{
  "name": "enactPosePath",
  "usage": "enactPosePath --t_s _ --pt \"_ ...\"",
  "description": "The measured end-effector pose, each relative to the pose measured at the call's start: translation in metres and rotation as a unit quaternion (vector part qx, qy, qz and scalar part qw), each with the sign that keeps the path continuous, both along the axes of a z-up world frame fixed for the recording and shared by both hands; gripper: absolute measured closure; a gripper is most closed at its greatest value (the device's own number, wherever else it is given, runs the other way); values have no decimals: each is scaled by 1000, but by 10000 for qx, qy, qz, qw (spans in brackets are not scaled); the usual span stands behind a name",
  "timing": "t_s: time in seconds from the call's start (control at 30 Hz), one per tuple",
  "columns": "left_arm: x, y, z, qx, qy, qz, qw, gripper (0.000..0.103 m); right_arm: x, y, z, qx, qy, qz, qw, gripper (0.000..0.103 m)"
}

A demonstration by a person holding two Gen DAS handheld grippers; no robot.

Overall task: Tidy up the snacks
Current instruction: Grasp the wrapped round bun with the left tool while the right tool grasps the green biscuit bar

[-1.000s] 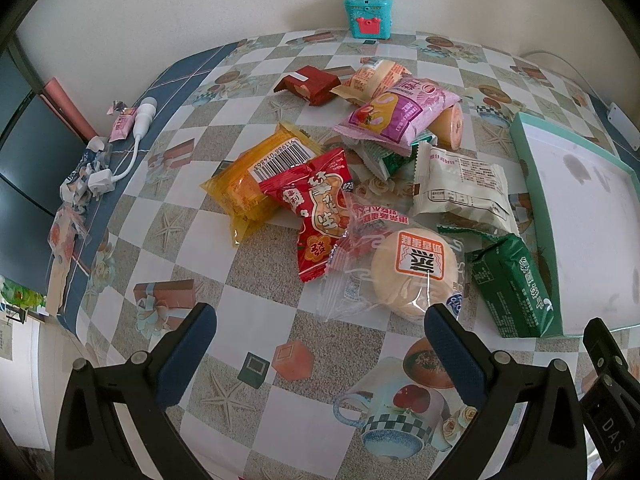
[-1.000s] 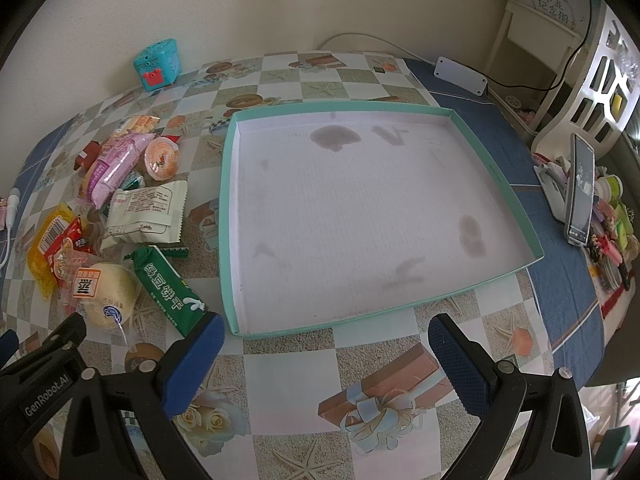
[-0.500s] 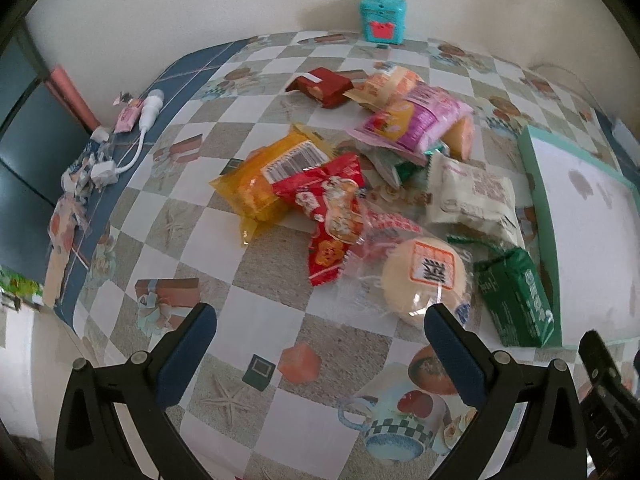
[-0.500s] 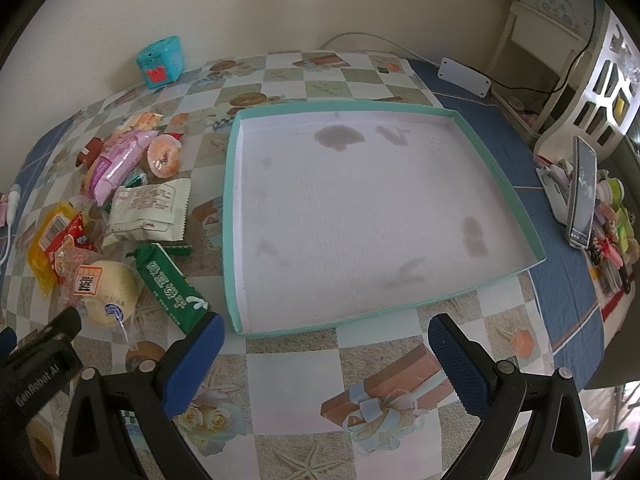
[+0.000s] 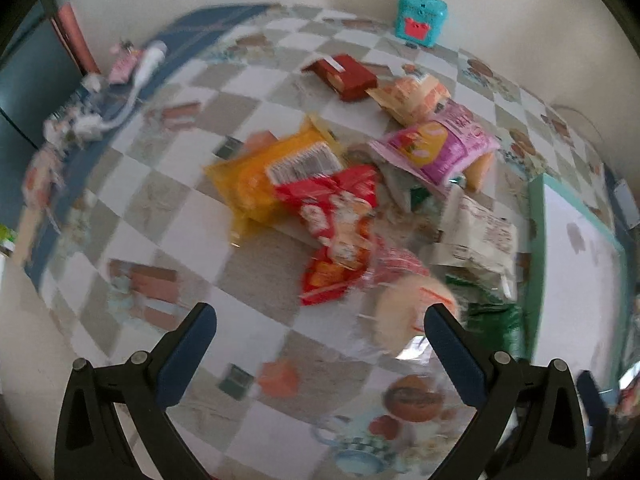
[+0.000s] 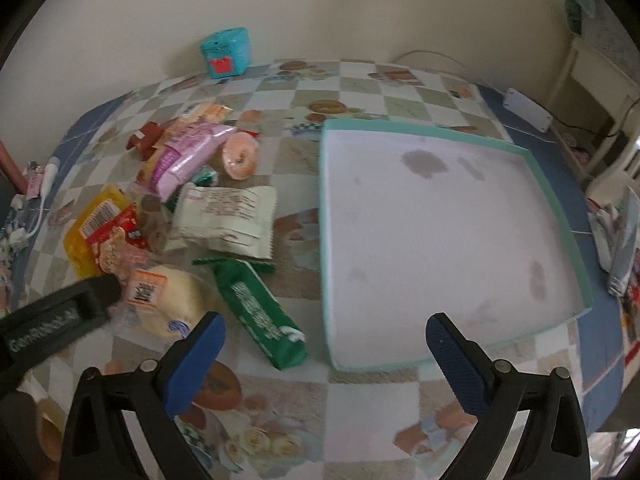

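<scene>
A heap of snack packets lies on the checkered tablecloth: a yellow pack (image 5: 260, 176), a red pack (image 5: 336, 216), a pink bag (image 5: 436, 144), a white pack (image 6: 228, 220), a round bun in clear wrap (image 6: 172, 304) and a green pack (image 6: 260, 312). A shallow teal tray (image 6: 556, 200) with a stained white floor sits right of the heap. My left gripper (image 5: 320, 340) hangs open over the cloth just short of the bun. My right gripper (image 6: 324, 348) is open above the tray's near-left corner and the green pack. Both hold nothing.
A teal toy box (image 6: 226, 52) stands by the far wall. A dark red box (image 5: 344, 76) lies behind the heap. Cables and small clutter (image 5: 88, 120) crowd the left table edge. A phone and oddments (image 6: 624, 248) sit at the right edge, past the tray.
Both views have swung and moved in toward the snack heap, with motion blur now. The right view has turned left, so the heap fills more of it. Both grippers stay open.
</scene>
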State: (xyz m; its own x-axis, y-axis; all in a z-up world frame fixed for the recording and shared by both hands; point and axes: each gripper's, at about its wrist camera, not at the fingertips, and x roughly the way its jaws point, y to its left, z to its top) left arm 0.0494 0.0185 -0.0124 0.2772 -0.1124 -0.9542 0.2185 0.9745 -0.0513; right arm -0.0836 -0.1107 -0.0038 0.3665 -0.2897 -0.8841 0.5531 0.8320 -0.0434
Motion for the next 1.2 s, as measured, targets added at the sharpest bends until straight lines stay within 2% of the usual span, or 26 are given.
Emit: enactPosePath --t_s 0.07,0.33,0.5,0.57,0.67,0.9,1.03,1.1,1.2 --pt "2 -5 -5 -196 235 23 9995 0 9 4 -2 -26 13 154 9999 8" --pt "7 -20 -26 -357 772 265 9960 0 26 13 -12 289 -46 568 9980 24" --pt "5 -30 -34 -362 837 271 9955 0 29 11 -18 373 -24 633 9973 34" --pt "6 -33 -37 -406 876 268 9950 1 30 11 -21 517 -11 674 9964 42" --pt "7 -37 -42 -562 931 230 9938 12 31 12 -27 610 76 725 9955 48" --pt "5 -37 -45 -689 923 178 9932 20 31 6 -36 744 130 650 9950 57" --pt "-1 -39 -42 -786 936 143 9924 26 31 6 -37 805 116 694 9943 67" --pt "-3 -37 -39 -866 950 145 9916 31 30 7 -35 778 100 721 9943 76" --pt "-5 -35 -35 -959 939 131 9909 38 29 7 -34 802 92 707 9942 76"
